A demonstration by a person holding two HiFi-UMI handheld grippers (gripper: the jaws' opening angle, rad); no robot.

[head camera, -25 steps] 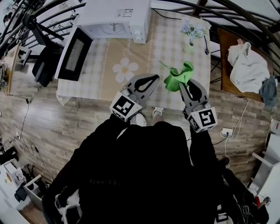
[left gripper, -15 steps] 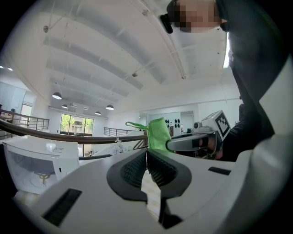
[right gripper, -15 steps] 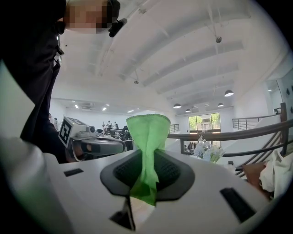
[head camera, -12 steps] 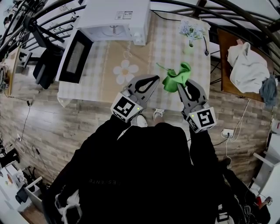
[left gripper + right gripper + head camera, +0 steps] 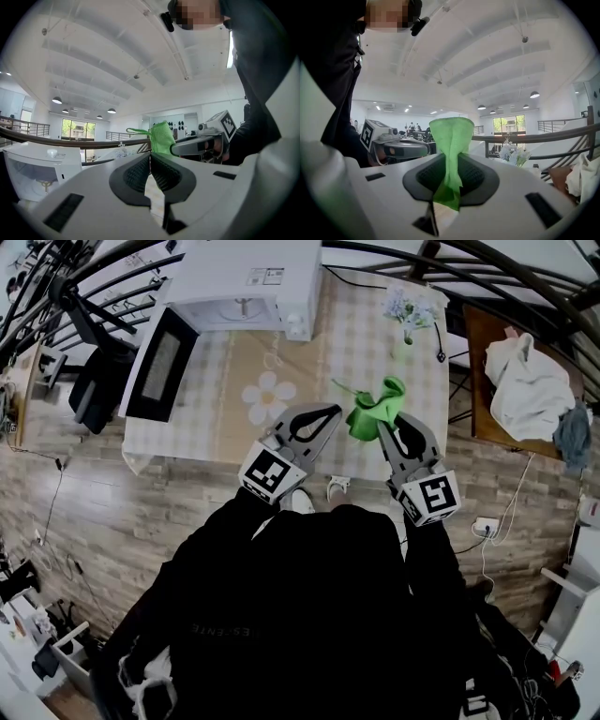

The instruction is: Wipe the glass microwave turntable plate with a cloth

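My right gripper (image 5: 394,421) is shut on a green cloth (image 5: 375,407), which it holds up above the table's front right part. In the right gripper view the cloth (image 5: 451,140) stands pinched between the jaws of the right gripper (image 5: 451,161) and sticks up past them. Just to its left my left gripper (image 5: 333,412) is shut with nothing in it, and its jaws meet in the left gripper view (image 5: 150,158). The white microwave (image 5: 246,279) stands at the table's back with its door (image 5: 159,357) swung open to the left. I cannot make out the glass plate inside.
The table (image 5: 309,352) has a checked cover with a daisy print (image 5: 268,390). A vase of flowers (image 5: 409,307) stands at its back right. A side table (image 5: 487,352) with white laundry (image 5: 530,381) is to the right, and a black chair (image 5: 94,381) is to the left.
Both grippers and the green cloth have drifted slightly to the left and away from me. Both stay shut.
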